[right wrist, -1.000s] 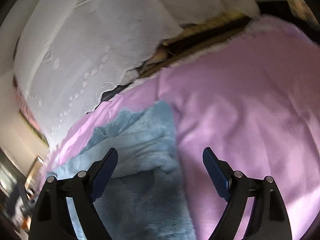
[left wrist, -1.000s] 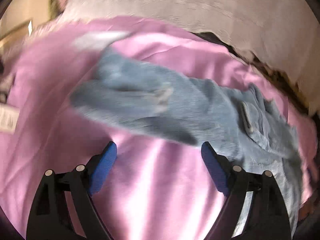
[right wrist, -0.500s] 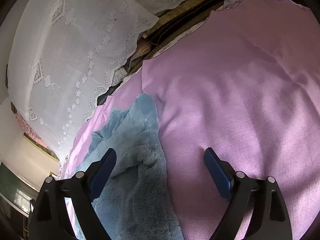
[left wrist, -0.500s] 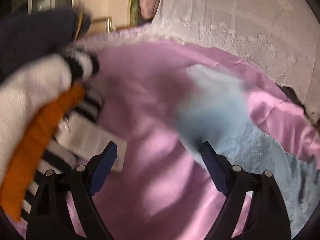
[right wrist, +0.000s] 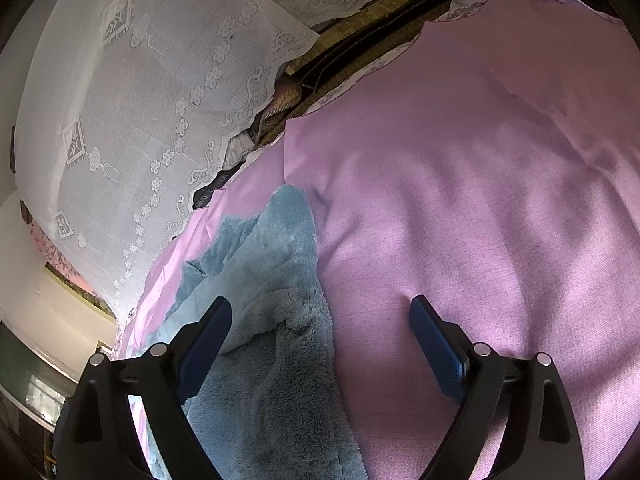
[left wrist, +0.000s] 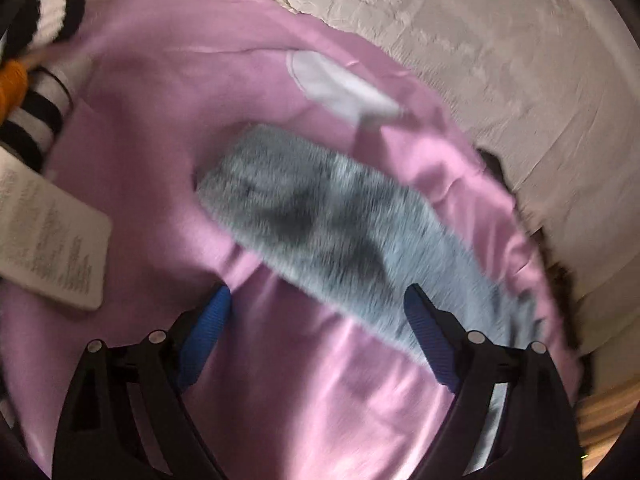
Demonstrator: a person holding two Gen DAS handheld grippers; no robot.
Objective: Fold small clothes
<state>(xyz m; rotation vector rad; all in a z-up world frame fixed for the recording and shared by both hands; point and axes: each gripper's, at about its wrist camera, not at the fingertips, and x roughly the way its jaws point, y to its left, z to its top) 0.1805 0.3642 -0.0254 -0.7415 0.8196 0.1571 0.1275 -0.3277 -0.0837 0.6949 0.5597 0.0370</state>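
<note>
A pink sheet (left wrist: 152,128) covers the work surface and fills most of both wrist views; its cloth lies in soft wrinkles and catches bright light near the lower middle of the left view. Beyond its far edge hangs a white lace cloth (right wrist: 132,92) with a flower pattern, and a dark gap with crumpled items shows between the two. The task's garment, a fluffy blue-grey garment (left wrist: 340,236), lies on the sheet: in the left wrist view it runs as a long band from the centre towards the lower right, blurred by motion, and its near edge passes just behind the right-hand finger; in the right wrist view its folded, plush layers lie at lower left, with one straight edge running down the middle of the frame. A black-and-white striped garment (left wrist: 36,120) with an orange part sits at the upper left edge of the left view, touching a white printed tag (left wrist: 48,240) below it. A small pale patch (left wrist: 336,84) lies on the sheet beyond the blue-grey garment. The left gripper (left wrist: 316,320) has its jaws wide and opening, nothing between the pads. The right gripper (right wrist: 320,332) also stands spread, over the garment's edge, gripping nothing.
</note>
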